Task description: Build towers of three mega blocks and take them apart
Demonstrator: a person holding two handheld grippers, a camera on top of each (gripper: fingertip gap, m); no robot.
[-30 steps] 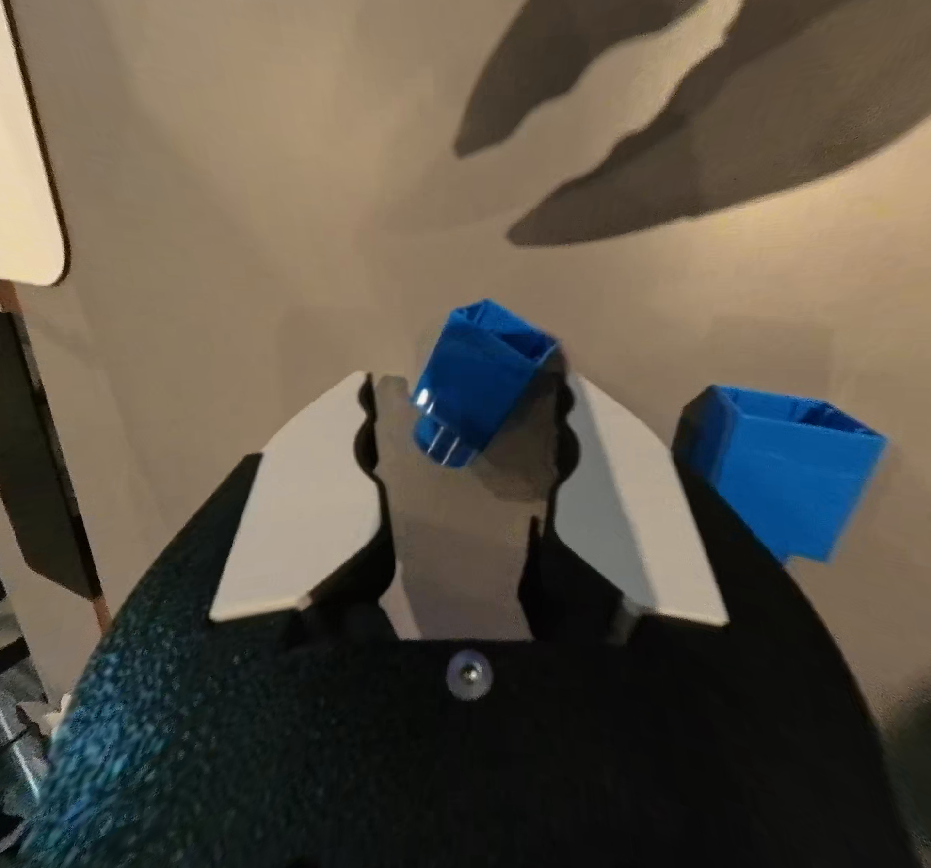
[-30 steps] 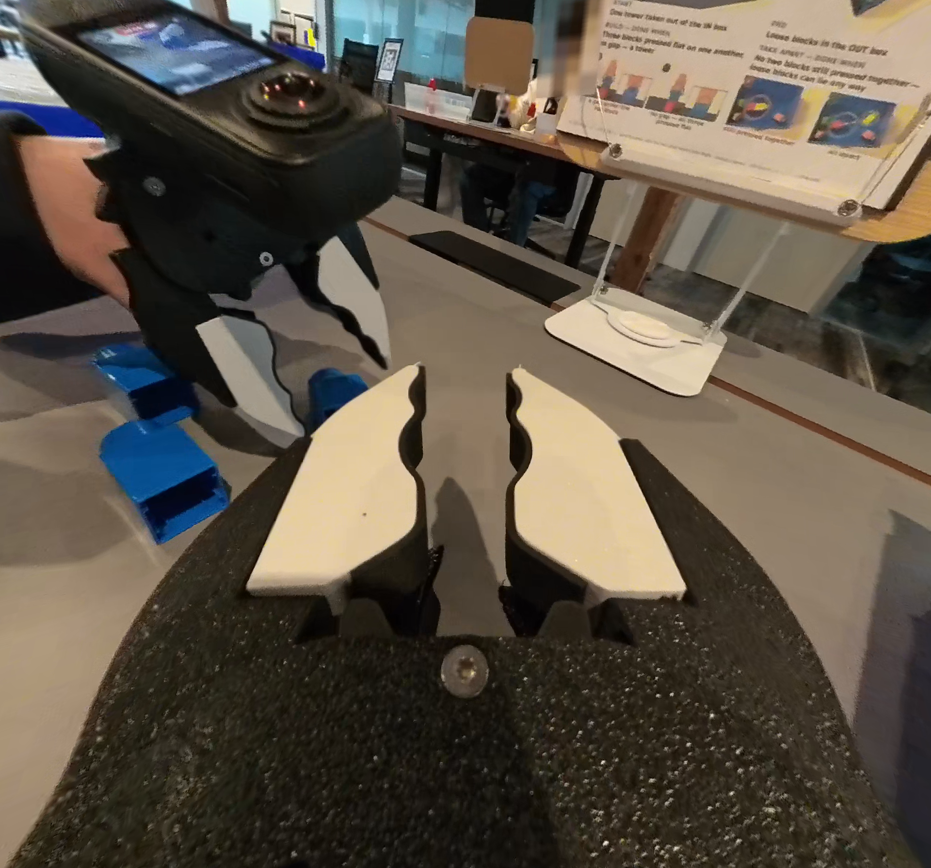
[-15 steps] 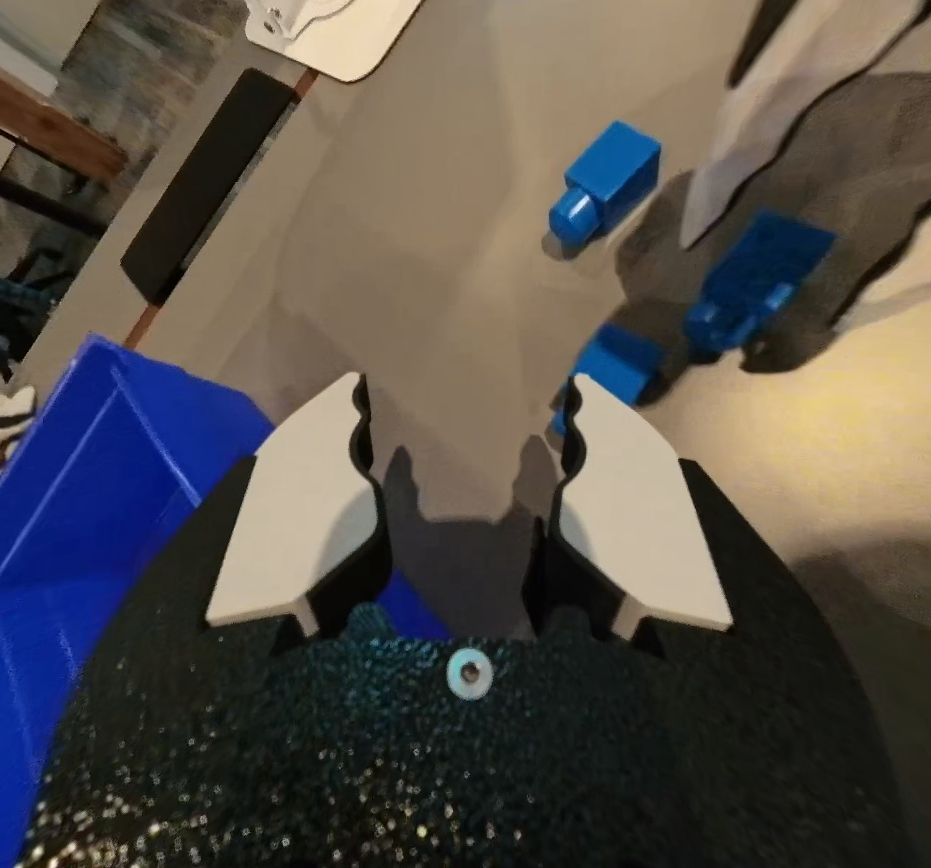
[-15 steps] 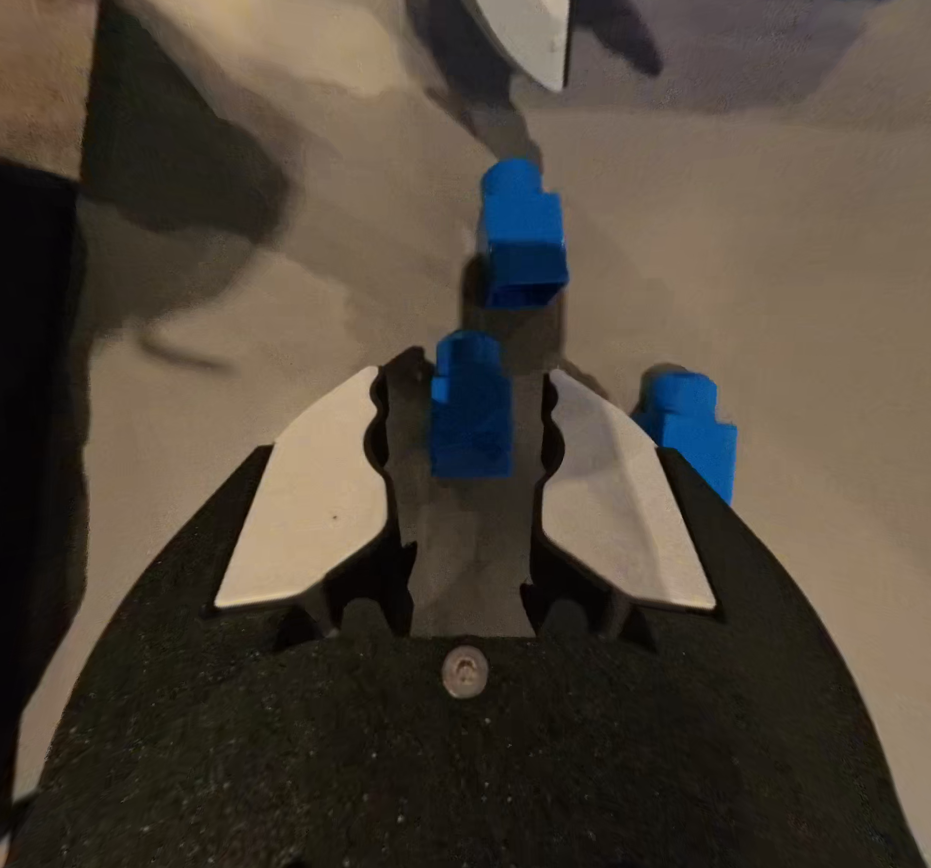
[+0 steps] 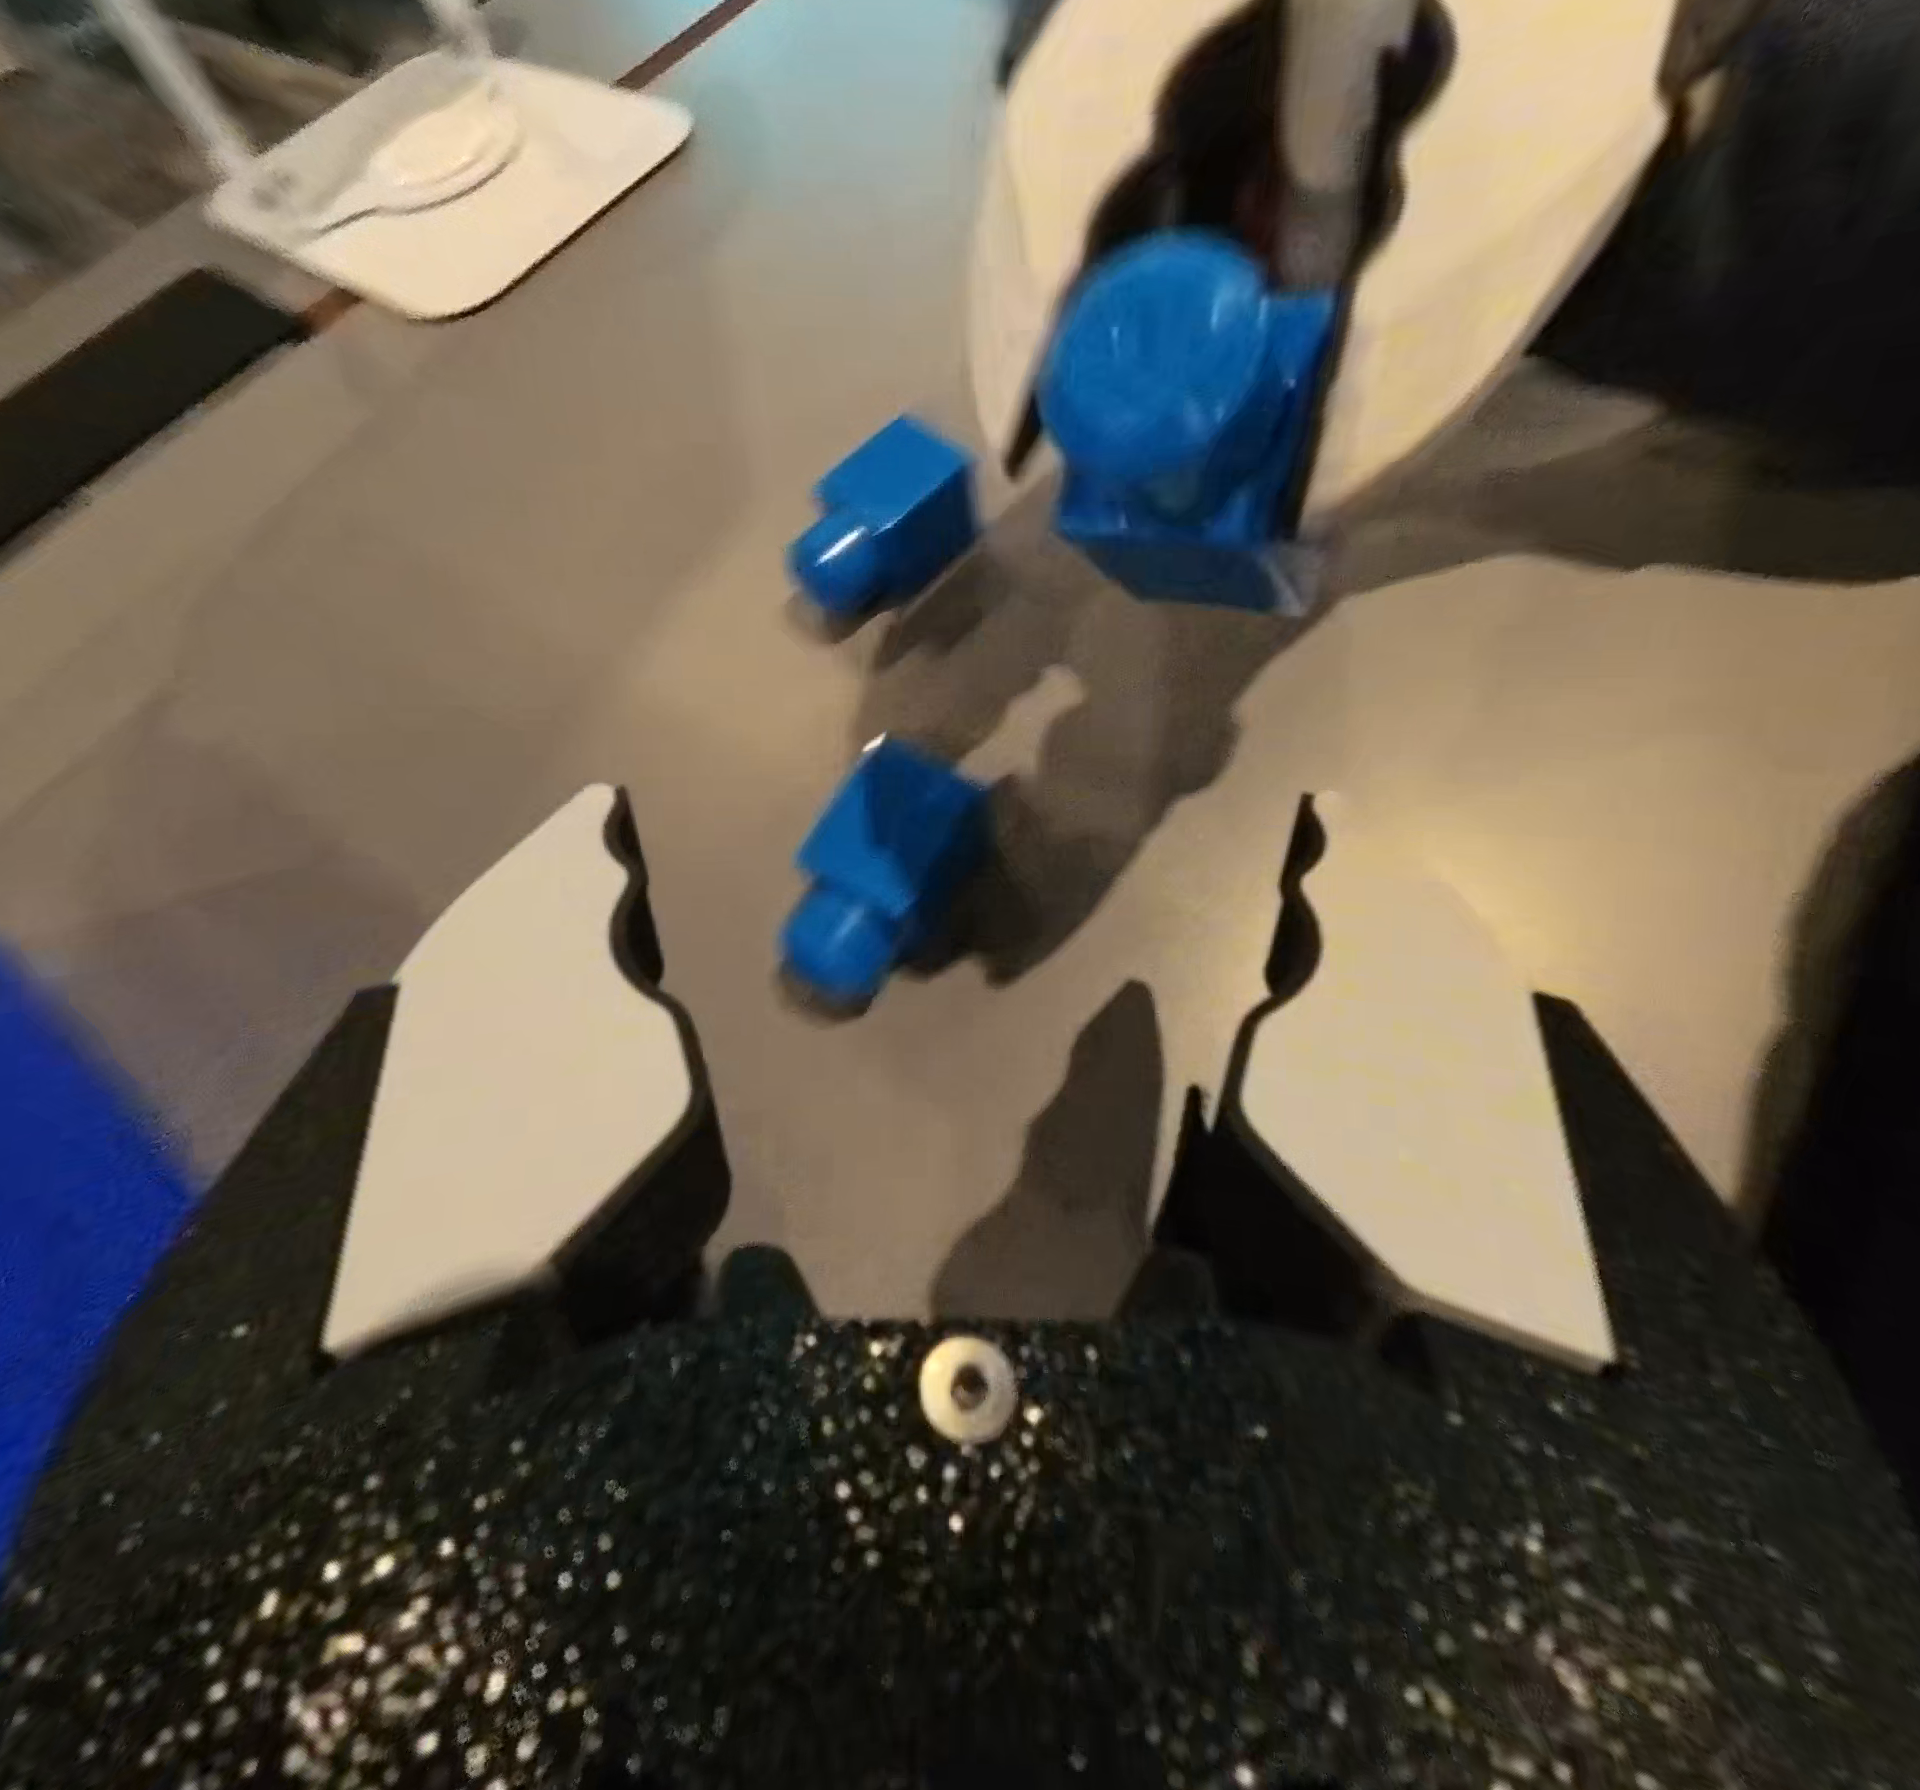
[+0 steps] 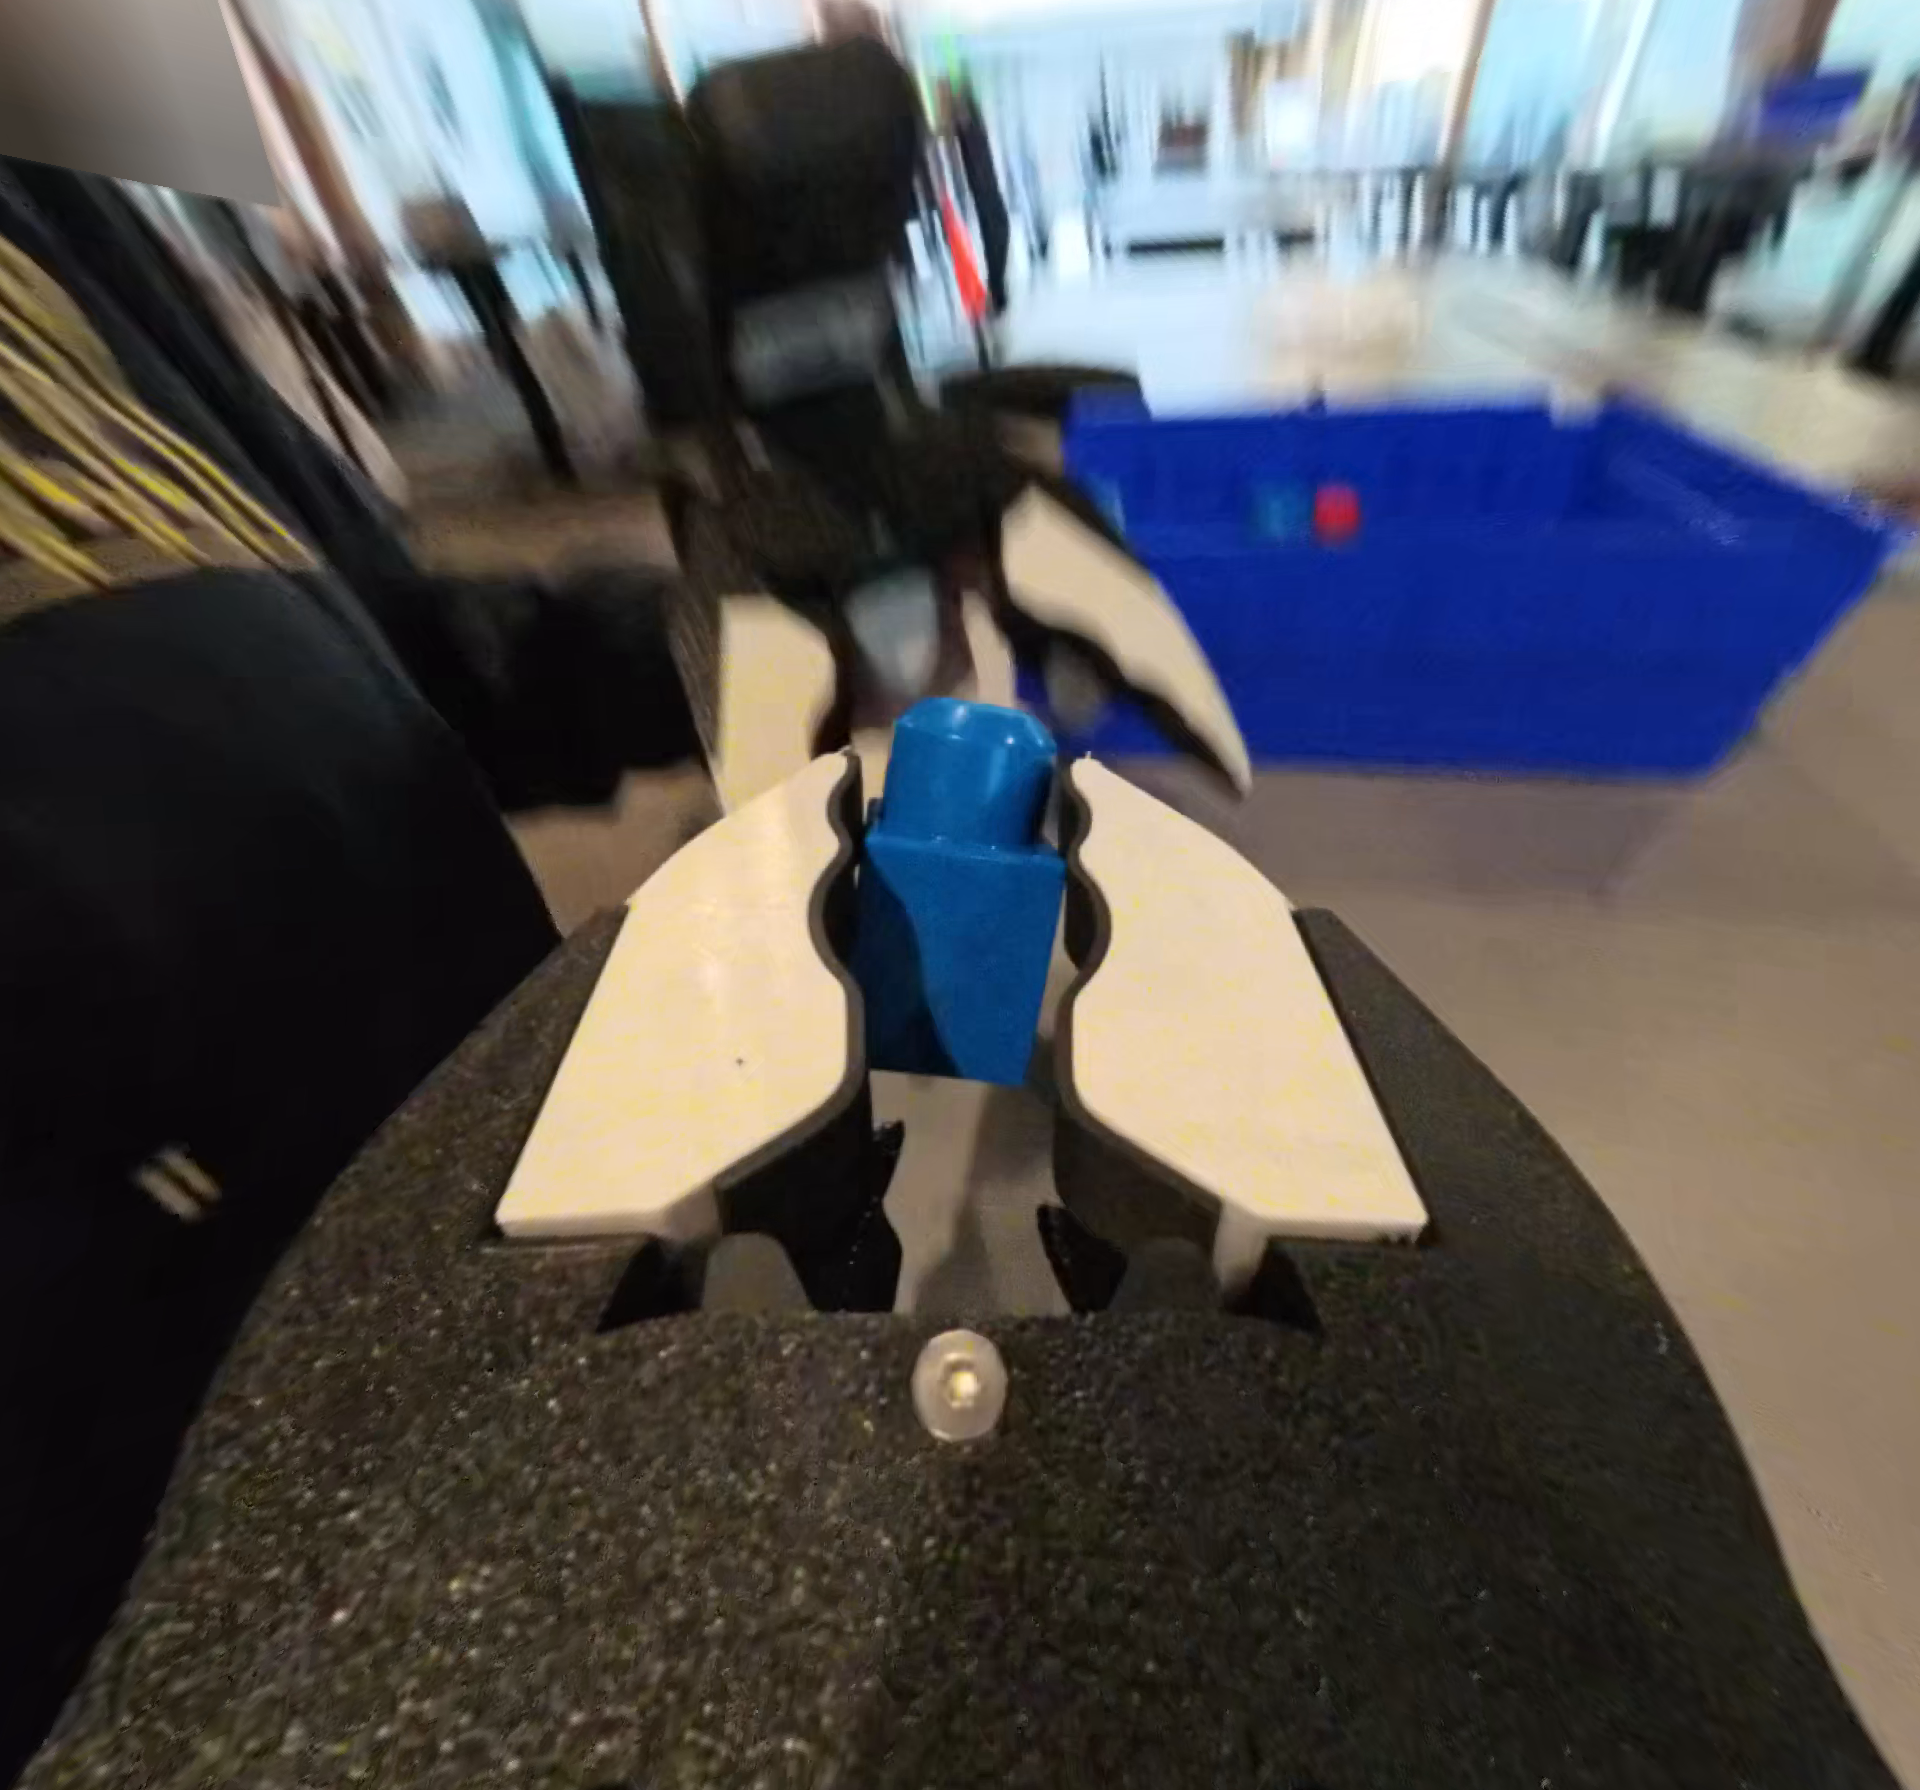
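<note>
My right gripper (image 6: 961, 774) is shut on a blue mega block (image 6: 956, 919), stud pointing forward, lifted off the grey table. In the left wrist view that same gripper (image 5: 1174, 493) shows ahead with the held block (image 5: 1174, 421), stud facing me. My left gripper (image 5: 961, 810) is open and empty, low over the table. A second blue block (image 5: 878, 867) lies on its side just ahead between its fingertips. A third blue block (image 5: 883, 514) lies on its side farther ahead. The left gripper also shows in the right wrist view (image 6: 987, 701), open.
A blue bin (image 6: 1507, 597) stands on the table beyond the left gripper, with small coloured pieces inside; its edge shows at the left (image 5: 73, 1169). A white stand base (image 5: 447, 182) sits at the table's far edge. A person's dark sleeve (image 6: 208, 857) is at left.
My right gripper closed on the blue block it straddled and lifted it, tilting up level. My left gripper swung round and now faces two loose blocks and the right gripper.
</note>
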